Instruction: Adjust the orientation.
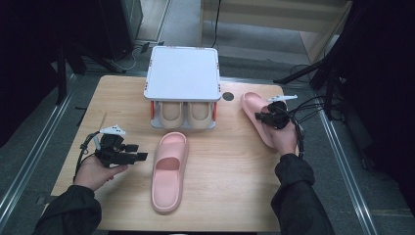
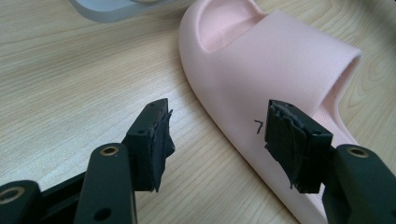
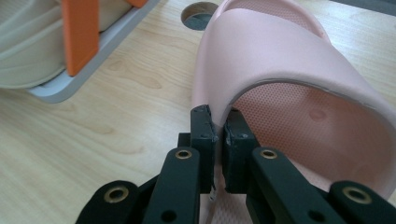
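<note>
On the wooden table [image 1: 220, 196] we see two pink slippers. Our right gripper [image 1: 272, 117] has its jaws clamped on the side edge of the right slipper [image 1: 254, 110], just where the strap meets the sole; in the right gripper view the two black jaws stand almost together with the pink wall of that slipper [image 3: 289, 60] pinched between them. This slipper lies near the far right part of the table, toe pointing away from us, close to a round hole [image 1: 228, 96] in the tabletop. Our left gripper [image 1: 139, 152] has its jaws apart and grips nothing; it sits level just left of the other slipper [image 1: 170, 169], which lies flat in the middle of the table with its toe toward the rack. In the left gripper view the wide-spread jaws frame the near side of that slipper [image 2: 261, 70], one jaw over bare wood, the other in front of its sole edge; we cannot tell whether it touches. Beyond both slippers stands a grey shoe rack [image 1: 182, 73] with orange posts, and a beige pair of slippers [image 1: 182, 113] rests on its lower shelf.
</note>
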`<state>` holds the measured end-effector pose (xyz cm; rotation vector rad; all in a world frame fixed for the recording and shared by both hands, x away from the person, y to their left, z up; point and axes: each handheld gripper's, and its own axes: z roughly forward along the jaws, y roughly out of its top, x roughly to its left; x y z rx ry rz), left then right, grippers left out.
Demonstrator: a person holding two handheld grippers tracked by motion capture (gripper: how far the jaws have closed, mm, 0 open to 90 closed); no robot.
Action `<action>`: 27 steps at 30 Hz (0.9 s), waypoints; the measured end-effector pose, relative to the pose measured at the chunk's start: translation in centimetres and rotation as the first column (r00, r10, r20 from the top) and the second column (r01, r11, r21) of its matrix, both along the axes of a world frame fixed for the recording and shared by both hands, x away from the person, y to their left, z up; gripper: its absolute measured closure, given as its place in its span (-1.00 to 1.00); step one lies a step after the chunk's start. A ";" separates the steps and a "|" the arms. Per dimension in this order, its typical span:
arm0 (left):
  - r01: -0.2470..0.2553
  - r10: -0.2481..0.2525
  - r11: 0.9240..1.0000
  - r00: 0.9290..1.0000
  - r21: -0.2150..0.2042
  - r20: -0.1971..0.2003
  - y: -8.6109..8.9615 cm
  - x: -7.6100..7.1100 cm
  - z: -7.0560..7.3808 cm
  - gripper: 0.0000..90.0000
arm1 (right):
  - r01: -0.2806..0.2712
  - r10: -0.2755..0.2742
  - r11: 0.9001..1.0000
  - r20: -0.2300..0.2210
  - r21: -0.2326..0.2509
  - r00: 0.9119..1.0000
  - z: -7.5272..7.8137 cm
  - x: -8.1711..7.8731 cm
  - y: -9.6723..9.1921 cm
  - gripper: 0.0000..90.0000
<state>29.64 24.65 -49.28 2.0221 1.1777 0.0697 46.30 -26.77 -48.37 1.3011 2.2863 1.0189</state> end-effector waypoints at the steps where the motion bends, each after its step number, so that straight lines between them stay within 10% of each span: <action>1: -0.002 0.002 1.000 1.000 0.000 -0.002 0.0 0.0 0.0 -0.11 | -0.005 0.005 1.000 0.003 0.004 1.000 0.2 -0.4 0.0 0.90; 27: 0.012 -0.012 1.000 1.000 0.001 -0.016 -1.0 0.9 -0.3 -0.11 | -0.203 0.203 0.978 -0.006 -0.039 0.979 1.9 -12.9 5.0 0.89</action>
